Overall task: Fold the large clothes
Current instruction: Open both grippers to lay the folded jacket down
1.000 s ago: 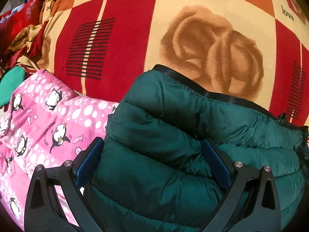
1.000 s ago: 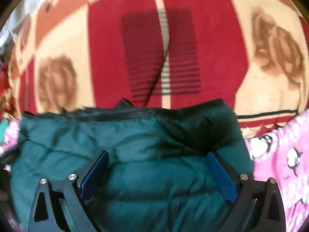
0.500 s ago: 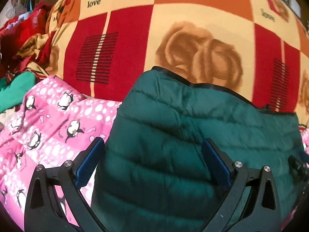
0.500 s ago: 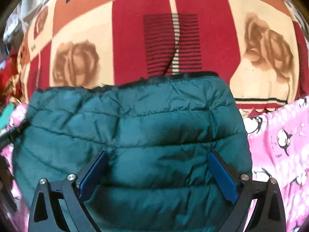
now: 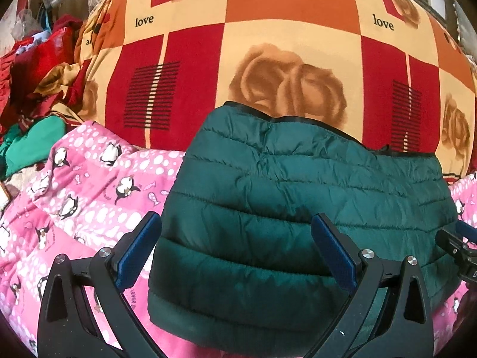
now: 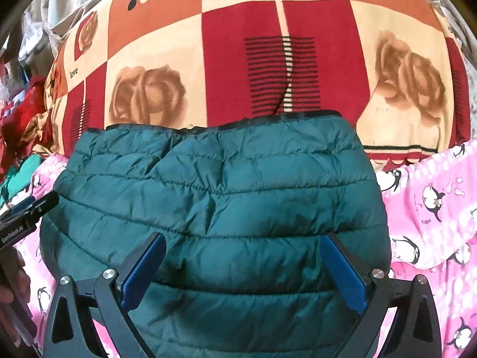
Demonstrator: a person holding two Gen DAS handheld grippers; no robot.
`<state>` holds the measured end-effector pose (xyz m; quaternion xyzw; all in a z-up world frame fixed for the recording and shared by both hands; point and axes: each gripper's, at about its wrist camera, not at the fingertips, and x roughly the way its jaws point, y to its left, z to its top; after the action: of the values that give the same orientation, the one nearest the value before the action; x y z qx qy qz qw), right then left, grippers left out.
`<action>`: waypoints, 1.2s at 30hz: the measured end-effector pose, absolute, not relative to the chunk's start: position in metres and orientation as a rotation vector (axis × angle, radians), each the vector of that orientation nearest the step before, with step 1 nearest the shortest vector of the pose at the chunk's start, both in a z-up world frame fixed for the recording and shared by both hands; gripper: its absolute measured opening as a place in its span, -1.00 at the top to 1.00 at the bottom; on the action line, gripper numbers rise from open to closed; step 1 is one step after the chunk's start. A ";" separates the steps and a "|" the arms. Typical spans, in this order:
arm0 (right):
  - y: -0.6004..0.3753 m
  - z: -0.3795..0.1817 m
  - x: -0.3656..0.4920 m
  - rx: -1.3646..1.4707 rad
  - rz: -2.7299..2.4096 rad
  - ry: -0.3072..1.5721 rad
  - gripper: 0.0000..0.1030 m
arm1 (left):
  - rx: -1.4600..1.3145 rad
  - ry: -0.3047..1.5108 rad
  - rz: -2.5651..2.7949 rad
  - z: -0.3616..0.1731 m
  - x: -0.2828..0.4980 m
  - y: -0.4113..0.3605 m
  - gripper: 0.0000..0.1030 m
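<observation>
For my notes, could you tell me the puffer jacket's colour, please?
Dark green puffer jacket, clearest in the right wrist view.

Left gripper [image 5: 237, 243] jaws spread wide, nothing between the blue pads [image 5: 138, 249]. Dark green quilted jacket [image 5: 298, 208] lies folded flat, black-trimmed edge farthest from camera, on pink penguin-print fabric [image 5: 89, 185]. Red/orange/cream blanket [image 5: 268, 38] with roses and "love" beyond. Right gripper [image 5: 459, 243] at jacket's right edge, state unclear.

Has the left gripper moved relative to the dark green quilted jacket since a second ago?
Yes. The left gripper has backed away: the dark green quilted jacket shows more patterned blanket beyond it.
</observation>
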<state>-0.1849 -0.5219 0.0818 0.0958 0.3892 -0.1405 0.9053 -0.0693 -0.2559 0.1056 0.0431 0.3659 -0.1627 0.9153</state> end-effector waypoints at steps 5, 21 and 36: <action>-0.521 0.081 -0.186 0.195 -0.297 0.805 -0.98 | 0.086 0.756 -0.331 0.104 -0.071 -0.256 -0.96; -0.524 0.075 -0.184 0.197 -0.308 0.822 -0.98 | 0.093 0.782 -0.327 0.093 -0.065 -0.256 -0.96; -0.540 0.072 -0.187 0.219 -0.341 0.815 -0.98 | 0.087 0.802 -0.334 0.086 -0.059 -0.259 -0.96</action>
<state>-0.1870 -0.5401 0.0716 0.1056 0.3935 -0.1646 0.8983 -0.0595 -0.2588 0.0863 0.0420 0.3884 -0.1618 0.9062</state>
